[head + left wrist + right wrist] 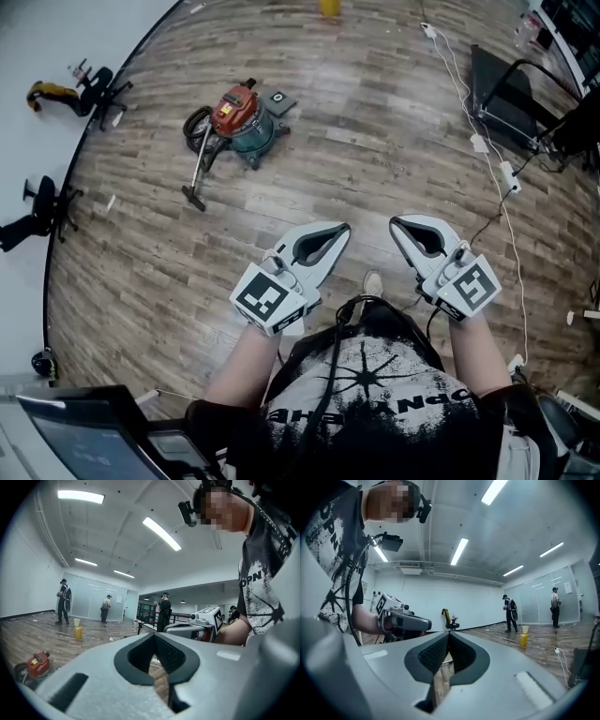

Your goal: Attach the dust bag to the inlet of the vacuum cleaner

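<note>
Both claws, the left gripper (343, 227) and right gripper (395, 221), are closed tight on nothing, well apart from the vacuum cleaner (239, 114) on the floor ahead-left, where tripping over its trailing wand (199, 169) could tip it.

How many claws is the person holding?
2. The left claw sits left of centre in the head view, the right claw beside it, both shut and empty. None looks hidden.
</note>
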### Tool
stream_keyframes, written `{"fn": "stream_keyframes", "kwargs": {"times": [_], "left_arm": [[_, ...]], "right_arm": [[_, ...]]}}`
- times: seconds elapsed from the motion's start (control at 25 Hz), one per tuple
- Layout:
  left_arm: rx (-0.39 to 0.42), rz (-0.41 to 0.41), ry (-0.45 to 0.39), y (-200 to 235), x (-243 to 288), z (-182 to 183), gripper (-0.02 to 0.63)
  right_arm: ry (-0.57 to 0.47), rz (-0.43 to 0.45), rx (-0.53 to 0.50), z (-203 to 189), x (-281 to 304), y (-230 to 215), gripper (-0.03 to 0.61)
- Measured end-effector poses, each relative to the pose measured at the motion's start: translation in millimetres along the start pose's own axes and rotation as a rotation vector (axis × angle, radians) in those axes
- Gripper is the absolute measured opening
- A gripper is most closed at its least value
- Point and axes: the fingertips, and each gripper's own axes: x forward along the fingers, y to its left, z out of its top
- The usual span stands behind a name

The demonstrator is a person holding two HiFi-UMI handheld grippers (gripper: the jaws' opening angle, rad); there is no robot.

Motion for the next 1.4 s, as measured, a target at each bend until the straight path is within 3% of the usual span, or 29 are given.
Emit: {"fn": "stream_keyframes", "kwargs": {"times": [0.32, 0.72, 1.04, 1.4], "left_arm": [[0.005, 0.015, 0.000, 21.2, 98.7, 11.7, 0.000], [-0.001, 0.061, 0.005, 46.5, 132.7, 13.6, 0.000], [-0.027, 0.041, -0.019, 105.9, 152.5, 16.6, 0.000], [-0.021, -0.022, -0.041, 211.6, 178.3, 44.7, 0.000]], "right_arm": [[-0.027, 0.009, -0.010, 1.9, -23.3, -100.2, 0.003], [-0.002, 0.048, -0.001, -6.6, -16.0, -142.0, 0.003], [-0.007, 0.053, -0.008, 3.2, 35.0, -176.3, 0.003], [-0.028, 0.013, -0.093, 41.2, 133.3, -241.3, 0.003]]}}
